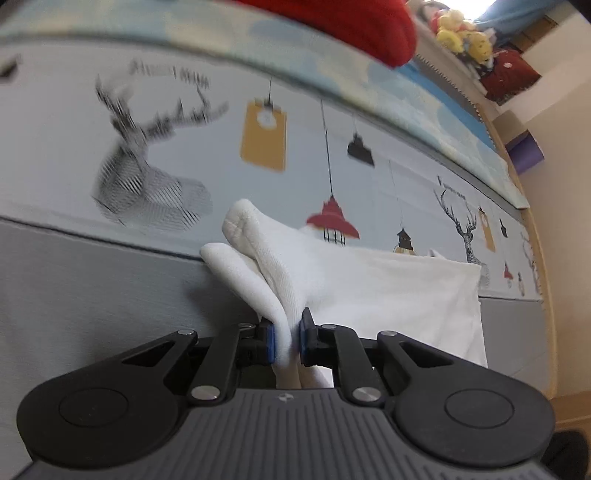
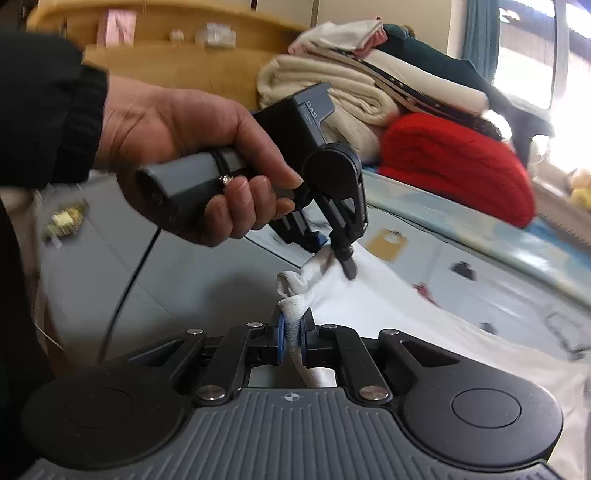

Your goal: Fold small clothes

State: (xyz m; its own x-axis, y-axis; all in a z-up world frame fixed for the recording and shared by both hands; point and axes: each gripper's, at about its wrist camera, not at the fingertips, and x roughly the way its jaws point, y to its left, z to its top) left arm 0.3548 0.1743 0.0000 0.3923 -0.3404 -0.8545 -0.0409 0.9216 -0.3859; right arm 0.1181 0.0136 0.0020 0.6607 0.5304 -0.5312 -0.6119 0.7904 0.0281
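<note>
Bed surface: a printed sheet (image 1: 55,155) with deer heads, hanging lamps and yellow tags covers the bed; a grey band lies nearer the camera in the left wrist view; a pale blue patterned strip runs along the far edge
Stack of folded clothes: piled at the far side of the bed, seen from the right wrist; a cream knit (image 2: 317,92) at the left, striped and dark green pieces on top; nothing of the stack touches the white garment
Red knit: a folded red sweater (image 2: 458,162) lies at the foot of that stack, on the blue strip, well apart from both grippers
White garment: a white cloth piece (image 1: 399,291) spreads flat over the sheet to the right; its near end is bunched and lifted between the two grippers
Person's left hand: the hand (image 2: 192,155), in a dark sleeve, grips the handle of the left gripper and blocks part of the bed behind it
Left gripper: the left gripper (image 1: 287,334) has its jaws clenched on a thick fold of the white garment; two rounded lobes of cloth stand up beyond them
Right gripper: the right gripper (image 2: 291,338) has its jaws clamped on a twisted end of the same garment, close beside the other gripper's tips
Soft toys: yellow plush toys (image 1: 461,33) sit far off by the window; blurred
</note>
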